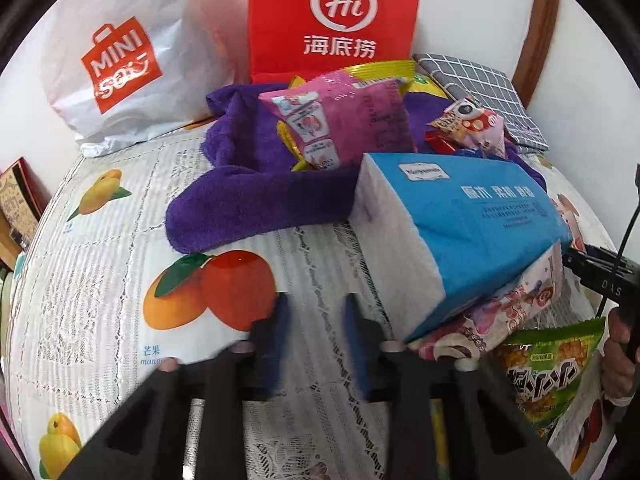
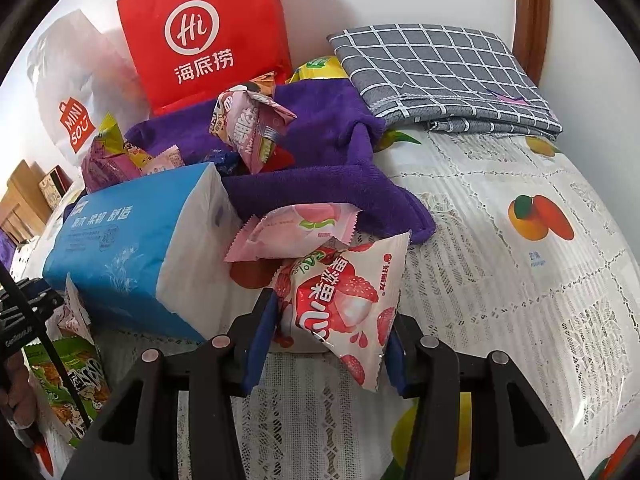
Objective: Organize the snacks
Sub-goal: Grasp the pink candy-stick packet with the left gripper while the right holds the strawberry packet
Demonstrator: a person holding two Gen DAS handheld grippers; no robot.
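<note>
- Fruit-print lace cloth covers the desk; a red paper bag stands against the white wall at 12 o'clock.
- Right gripper: blue fingers narrowed onto the lychee snack packet, gripping it.
- Left gripper: fingers nearly together, nothing between them.
- Blue tissue pack at its 2 o'clock, leaning on pink packets.

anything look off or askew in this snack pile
Yes: the blue tissue pack sits tilted, propped on snack packets rather than flat on the tablecloth. The purple towel is rumpled, with packets strewn over it.
</note>
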